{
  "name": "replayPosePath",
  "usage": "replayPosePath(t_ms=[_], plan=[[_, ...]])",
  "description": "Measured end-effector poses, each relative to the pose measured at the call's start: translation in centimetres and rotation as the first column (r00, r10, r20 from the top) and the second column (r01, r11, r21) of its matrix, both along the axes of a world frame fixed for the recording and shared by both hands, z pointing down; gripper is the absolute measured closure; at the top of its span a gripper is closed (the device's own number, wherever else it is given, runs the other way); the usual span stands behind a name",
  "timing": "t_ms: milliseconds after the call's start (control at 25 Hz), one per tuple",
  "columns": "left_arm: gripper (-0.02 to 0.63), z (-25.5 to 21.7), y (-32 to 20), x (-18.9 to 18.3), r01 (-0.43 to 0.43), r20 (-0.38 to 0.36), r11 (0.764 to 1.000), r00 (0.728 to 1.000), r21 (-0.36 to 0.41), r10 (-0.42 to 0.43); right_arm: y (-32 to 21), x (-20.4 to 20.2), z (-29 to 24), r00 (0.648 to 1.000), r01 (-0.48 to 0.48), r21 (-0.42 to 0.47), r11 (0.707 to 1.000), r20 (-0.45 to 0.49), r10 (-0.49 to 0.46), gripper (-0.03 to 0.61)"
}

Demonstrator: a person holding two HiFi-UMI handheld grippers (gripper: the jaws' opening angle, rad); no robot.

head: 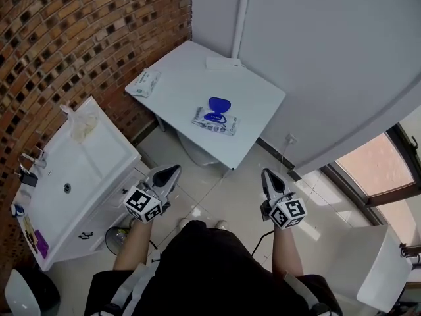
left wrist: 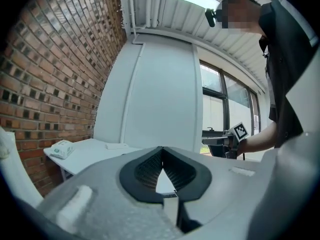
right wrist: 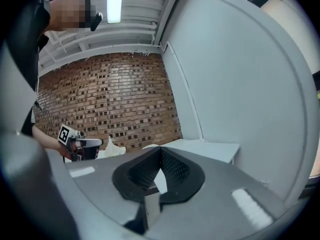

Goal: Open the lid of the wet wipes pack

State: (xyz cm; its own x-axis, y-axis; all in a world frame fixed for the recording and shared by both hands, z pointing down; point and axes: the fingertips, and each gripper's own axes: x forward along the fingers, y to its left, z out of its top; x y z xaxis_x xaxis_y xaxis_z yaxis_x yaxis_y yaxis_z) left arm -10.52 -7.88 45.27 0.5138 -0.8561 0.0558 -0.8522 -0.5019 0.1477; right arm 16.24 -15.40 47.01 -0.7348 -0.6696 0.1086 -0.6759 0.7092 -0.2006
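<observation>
So, left to right. Left gripper was pressed fully together with nothing between the pads, and pointed level. Off to its left sat a white sink unit. A spare wipes pack lay well ahead of its tips, at the far-left corner of the white table.

Wet wipes pack lay flat on that table, well ahead of both tools and roughly between their lines of aim. Its blue lid looked flipped up at the pack's far edge, with the blue opening ring exposed on top.

Right gripper was likewise clamped together on nothing, near level and well apart from the pack.

My read: the opening step looked done. Both tools were clear of the table, so this looked like the end phase, not an approach.

Next move, if any, is just a check that the lid sits open. If it sags, hook one closed tip under the lid's front lip and lift toward the hinge, while the other tool pins the pack flat.
</observation>
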Motion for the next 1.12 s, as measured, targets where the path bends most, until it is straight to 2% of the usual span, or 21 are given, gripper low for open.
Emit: replayPosePath(t_ms=[240, 360, 600, 1120], plan=[[0.611, -0.8, 0.6, -0.8, 0.003, -0.067, 0.999, 0.998, 0.053, 0.0, 1.6, -2.2, -0.4, 0.999, 0.033, 0.032, 0.999, -0.018, -0.033, 0.574], [0.612, -1.2, 0.4, -0.4, -0.013, -0.07, 0.997, 0.997, 0.072, 0.018, 1.6, -3.1, -0.3, 0.999, 0.049, 0.037, 0.998, -0.021, -0.048, 0.574], [0.611, -2.0, -0.1, 0.0, -0.031, -0.068, 0.998, 0.997, 0.057, 0.035, 1.5, -4.7, -1.1, 0.997, 0.077, 0.052, 0.996, -0.015, -0.076, 0.574], [0.611, -2.0, -1.4, -0.8, -0.006, -0.08, 0.997, 0.997, 0.079, 0.012, -0.1, -4.5, -1.2, 0.996, 0.082, 0.073, 0.994, -0.042, -0.079, 0.574]])
